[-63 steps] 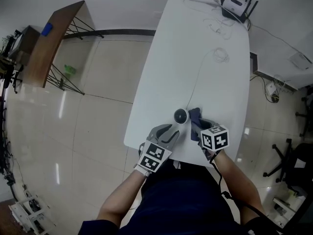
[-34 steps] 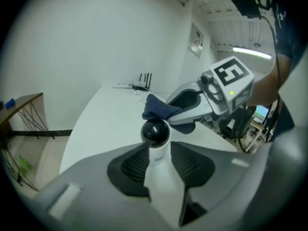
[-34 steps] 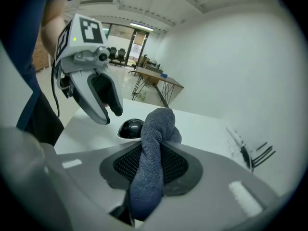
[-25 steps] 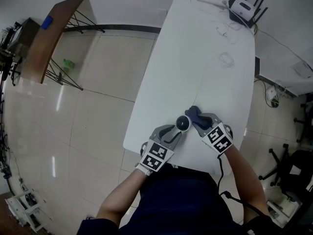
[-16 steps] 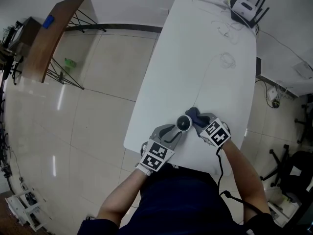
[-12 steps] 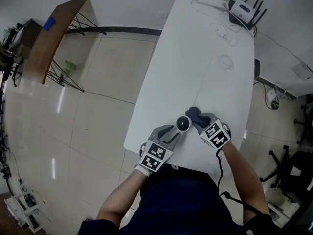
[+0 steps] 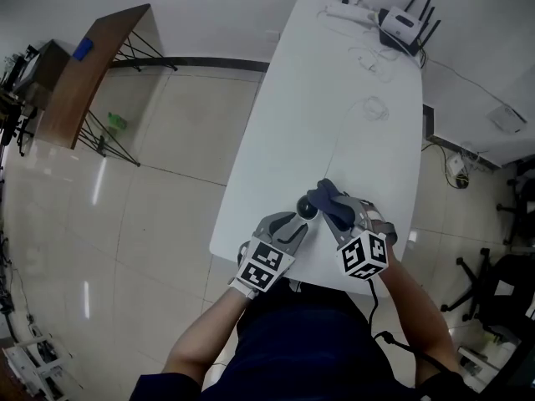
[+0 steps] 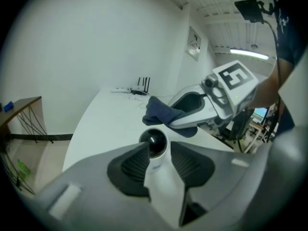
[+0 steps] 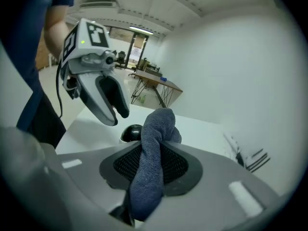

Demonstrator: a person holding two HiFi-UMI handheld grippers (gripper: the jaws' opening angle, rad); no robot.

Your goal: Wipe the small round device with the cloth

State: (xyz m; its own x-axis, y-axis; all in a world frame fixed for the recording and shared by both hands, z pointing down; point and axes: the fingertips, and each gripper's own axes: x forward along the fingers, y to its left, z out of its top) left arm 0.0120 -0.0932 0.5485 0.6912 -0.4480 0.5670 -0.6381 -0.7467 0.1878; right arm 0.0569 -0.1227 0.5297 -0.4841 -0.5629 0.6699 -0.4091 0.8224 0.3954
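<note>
Head view: the right gripper (image 7: 338, 211) has rolled and come up a bit since a second ago. The cloth (image 7: 324, 197) now sits at the far right side of the small round device (image 7: 308, 209) instead of low beside it. The left gripper (image 7: 299, 220) hasn't budged, at the near end of the table (image 7: 334, 98).

Left gripper view: jaws partway closed, pinching the device's white body, with the dark dome poking out front. The cloth is just past it, can't tell if it's touching.

Right gripper view: jaws clamped on a fold of cloth, its tip hanging over the dome.

My guess is we're mid-wipe, working round the dome.
</note>
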